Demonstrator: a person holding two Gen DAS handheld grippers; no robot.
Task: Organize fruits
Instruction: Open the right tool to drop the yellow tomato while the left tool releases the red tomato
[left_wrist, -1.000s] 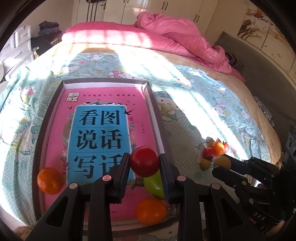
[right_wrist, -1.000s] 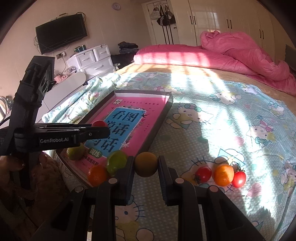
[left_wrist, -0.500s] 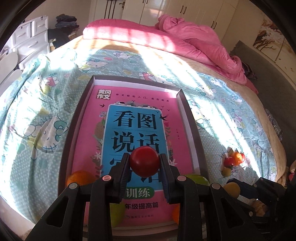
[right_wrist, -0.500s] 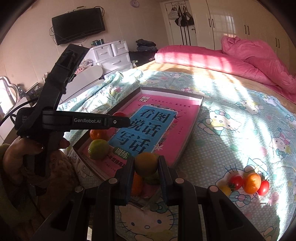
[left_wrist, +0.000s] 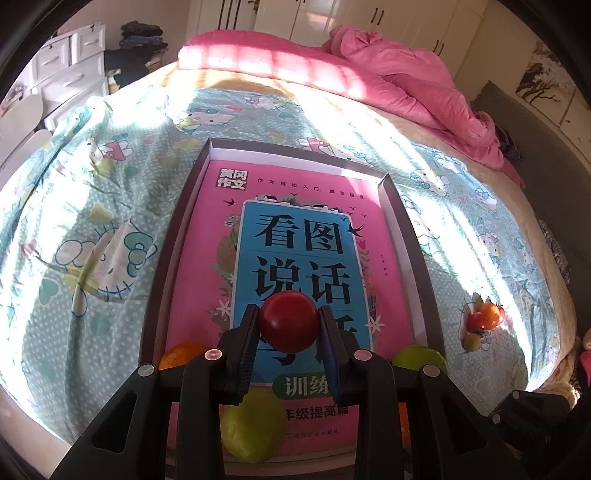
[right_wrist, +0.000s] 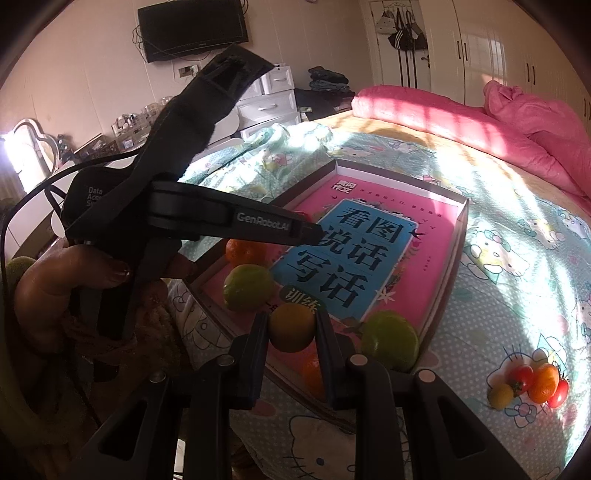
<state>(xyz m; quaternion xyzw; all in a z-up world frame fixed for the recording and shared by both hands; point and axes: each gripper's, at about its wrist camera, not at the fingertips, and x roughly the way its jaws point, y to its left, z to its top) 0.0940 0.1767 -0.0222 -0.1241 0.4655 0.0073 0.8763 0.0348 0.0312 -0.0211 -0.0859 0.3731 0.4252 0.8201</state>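
My left gripper (left_wrist: 289, 312) is shut on a red tomato (left_wrist: 289, 326), held above the near half of the dark tray (left_wrist: 399, 206), which has a pink book lying in it. From the right wrist view that left gripper (right_wrist: 312, 230) reaches in from the left over the tray (right_wrist: 463, 212). My right gripper (right_wrist: 291, 317) is shut on an orange (right_wrist: 291, 330) over the tray's near edge. Two green fruits (right_wrist: 247, 286) (right_wrist: 389, 339) and two oranges (right_wrist: 243, 253) (right_wrist: 312, 371) lie at the tray's near end.
A small cluster of tomatoes and little orange fruits (right_wrist: 532, 382) lies on the patterned bedsheet right of the tray, also seen in the left wrist view as the cluster (left_wrist: 484, 321). A pink duvet (left_wrist: 406, 77) is heaped at the far end. A hand (right_wrist: 51, 280) holds the left gripper.
Both grippers kept their fruit. The right gripper moved left from the sheet to the tray's near edge. The left gripper drew back and toward the tray's middle.
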